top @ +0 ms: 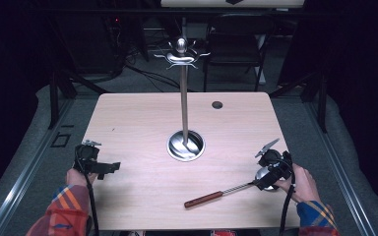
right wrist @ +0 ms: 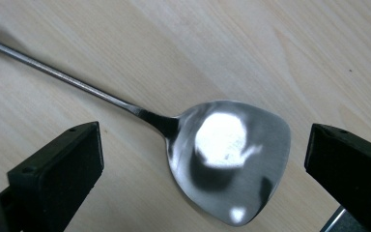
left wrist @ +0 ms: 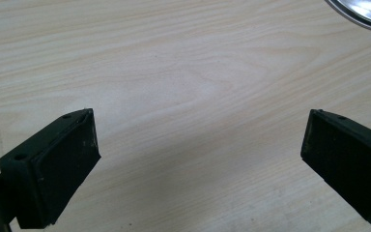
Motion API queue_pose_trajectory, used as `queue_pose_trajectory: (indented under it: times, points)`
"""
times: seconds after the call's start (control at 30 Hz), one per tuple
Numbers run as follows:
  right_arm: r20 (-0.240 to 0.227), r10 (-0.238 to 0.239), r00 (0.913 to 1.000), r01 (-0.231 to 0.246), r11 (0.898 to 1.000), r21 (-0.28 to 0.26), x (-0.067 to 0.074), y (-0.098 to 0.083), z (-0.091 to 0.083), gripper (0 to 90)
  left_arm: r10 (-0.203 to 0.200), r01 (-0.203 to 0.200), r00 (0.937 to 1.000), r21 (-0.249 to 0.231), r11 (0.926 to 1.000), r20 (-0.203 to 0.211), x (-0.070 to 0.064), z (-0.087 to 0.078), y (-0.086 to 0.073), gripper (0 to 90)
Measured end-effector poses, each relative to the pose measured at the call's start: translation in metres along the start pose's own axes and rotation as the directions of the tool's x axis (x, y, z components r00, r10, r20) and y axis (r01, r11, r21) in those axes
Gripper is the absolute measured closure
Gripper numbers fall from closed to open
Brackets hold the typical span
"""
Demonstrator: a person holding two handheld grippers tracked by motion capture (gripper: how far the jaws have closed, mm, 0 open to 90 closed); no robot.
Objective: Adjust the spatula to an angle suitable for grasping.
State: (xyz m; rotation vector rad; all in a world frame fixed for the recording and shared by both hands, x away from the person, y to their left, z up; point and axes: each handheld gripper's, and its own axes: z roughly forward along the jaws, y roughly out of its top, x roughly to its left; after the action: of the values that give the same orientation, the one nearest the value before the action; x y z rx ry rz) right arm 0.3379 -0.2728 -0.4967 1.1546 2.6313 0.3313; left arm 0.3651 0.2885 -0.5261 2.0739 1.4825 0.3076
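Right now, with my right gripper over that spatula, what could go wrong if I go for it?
The right gripper is open over the spatula's flat steel blade, which lies on the table. Thin, smooth metal may slip from the jaws or pivot, since the wooden handle is far from the grip. Swinging it up, the long shaft could strike the hook stand.

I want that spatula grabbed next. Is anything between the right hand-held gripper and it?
Nothing visible. The right hand-held gripper hangs open right over the spatula blade, jaws either side of it, with bare table around.
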Motion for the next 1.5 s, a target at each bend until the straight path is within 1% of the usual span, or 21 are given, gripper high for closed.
queue_pose_trajectory:
  times: [0.07,0.23,0.3,0.43,0.47,0.57,0.6,0.67,0.7,0.73,0.87,0.9,0.97,1.03,1.17,1.23,1.3,1.33,1.37,1.43,1.5]
  points:
    - [-0.020,0.003,0.9998,-0.003,1.000,-0.010,0.000,0.001,0.000,0.5,-0.008,0.008,1.0000,0.004,1.0000,-0.002,0.001,0.001,0.000,0.0]
    - [-0.012,0.008,0.9999,-0.008,1.000,0.008,-0.001,0.001,0.001,0.6,-0.002,0.002,1.0000,0.006,1.0000,0.004,-0.001,0.001,0.000,0.0]
    - [-0.025,0.010,0.9997,-0.010,1.000,0.004,0.000,0.002,0.001,0.7,0.000,0.000,1.0000,0.008,1.0000,0.001,0.000,0.000,-0.002,0.0]
    - [-0.028,-0.002,0.9996,0.002,1.000,-0.005,0.005,0.009,0.004,1.2,-0.013,0.013,0.9999,0.008,0.9999,-0.003,0.004,-0.001,-0.006,0.0]
    - [-0.031,-0.011,0.9995,0.010,1.000,-0.013,0.006,0.011,0.005,1.2,-0.013,0.013,0.9999,0.008,0.9999,-0.003,0.004,-0.001,-0.006,0.0]
    - [-0.028,-0.060,0.9978,0.061,0.998,0.020,0.007,0.020,0.007,1.2,-0.011,0.011,0.9999,0.001,0.9999,-0.002,0.007,-0.003,-0.007,0.0]
    - [-0.028,-0.060,0.9978,0.061,0.998,0.020,0.007,0.020,0.007,1.2,-0.011,0.011,0.9999,0.001,0.9999,-0.002,0.007,-0.003,-0.007,0.0]
    - [-0.048,-0.068,0.9965,0.069,0.998,0.011,0.008,0.022,0.010,1.2,0.003,-0.003,1.0000,0.013,0.9999,0.003,0.006,-0.001,-0.007,0.0]
    - [-0.043,-0.069,0.9967,0.068,0.998,-0.012,0.010,0.023,0.011,2.1,0.006,-0.006,1.0000,0.015,0.9999,0.003,0.006,-0.001,-0.007,0.0]
    - [-0.037,-0.090,0.9952,0.090,0.996,0.003,0.009,0.025,0.010,2.4,0.018,-0.018,0.9998,0.021,0.9996,0.003,0.006,-0.001,-0.007,0.0]
    - [-0.036,-0.122,0.9919,0.121,0.992,-0.038,0.014,0.029,0.010,5.7,0.012,-0.012,0.9999,0.025,0.9996,0.000,0.008,-0.003,-0.010,0.0]
    - [-0.022,-0.154,0.9878,0.154,0.988,-0.023,0.017,0.033,0.009,5.4,0.001,-0.001,1.0000,0.011,0.9999,-0.010,0.008,-0.005,-0.012,0.0]
    - [-0.036,-0.160,0.9865,0.159,0.987,-0.022,0.018,0.034,0.011,4.8,0.003,-0.003,1.0000,0.008,1.0000,-0.008,0.008,-0.007,-0.011,0.0]
    - [-0.030,-0.196,0.9801,0.197,0.980,0.005,0.025,0.036,0.014,4.4,0.012,-0.012,0.9999,0.003,0.9999,-0.011,0.008,-0.007,-0.011,0.0]
    - [-0.051,-0.221,0.9739,0.221,0.975,-0.011,0.033,0.040,0.018,5.6,0.023,-0.023,0.9997,0.013,0.9996,-0.005,0.007,-0.004,-0.009,0.0]
    - [-0.057,-0.277,0.9592,0.278,0.961,0.006,0.042,0.046,0.021,10.1,0.027,-0.027,0.9996,0.011,0.9996,-0.003,0.006,-0.004,-0.009,0.0]
    - [-0.079,-0.305,0.9491,0.307,0.952,0.014,0.047,0.050,0.025,13.6,0.024,-0.024,0.9997,0.014,0.9996,0.001,0.008,-0.005,-0.010,0.0]
    - [-0.079,-0.305,0.9491,0.307,0.952,0.014,0.047,0.050,0.025,13.6,0.024,-0.024,0.9997,0.014,0.9996,0.001,0.008,-0.005,-0.010,0.0]
    - [-0.088,-0.325,0.9416,0.328,0.945,0.018,0.050,0.054,0.030,14.3,0.015,-0.015,0.9999,0.005,0.9999,-0.003,0.010,-0.006,-0.011,0.0]
    - [-0.091,-0.348,0.9329,0.352,0.935,0.033,0.052,0.056,0.032,14.8,-0.001,0.001,1.0000,0.007,1.0000,-0.004,0.014,-0.006,-0.011,0.0]
    - [-0.108,-0.350,0.9306,0.354,0.935,0.025,0.054,0.056,0.033,15.6,-0.009,0.010,0.9999,0.007,0.9999,-0.010,0.015,-0.006,-0.011,0.0]
